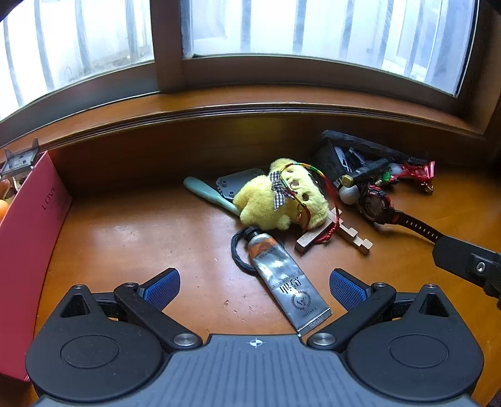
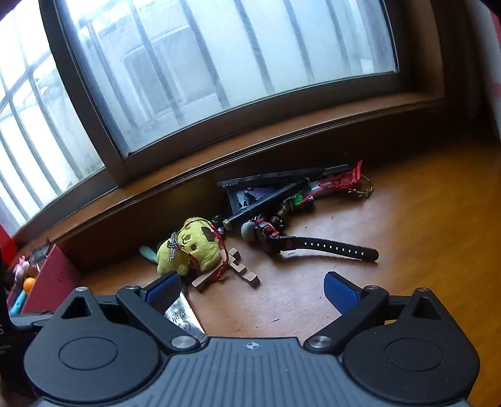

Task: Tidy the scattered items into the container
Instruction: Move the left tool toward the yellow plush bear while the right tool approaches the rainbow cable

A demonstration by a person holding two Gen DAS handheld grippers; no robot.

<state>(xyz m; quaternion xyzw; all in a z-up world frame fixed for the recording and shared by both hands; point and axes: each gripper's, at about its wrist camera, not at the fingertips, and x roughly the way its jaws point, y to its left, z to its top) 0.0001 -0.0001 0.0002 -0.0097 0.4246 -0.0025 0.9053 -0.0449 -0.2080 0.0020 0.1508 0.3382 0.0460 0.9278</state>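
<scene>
Silver tube [image 1: 286,278] lettered "LANTING"; red container [image 1: 34,225] marked "LOVE".

This looks like a room in a home; a wooden bench [image 1: 131,238] sits right under a big window [image 1: 313,28] with a brown wooden frame and bars outside the glass; small home things lie about on the wood: a yellow plush toy [image 1: 278,197], a hand cream tube [image 1: 281,278], a black wristwatch [image 2: 313,244] and a wooden puzzle piece [image 1: 350,234]; a red box [image 1: 28,244] stands at the side.
</scene>
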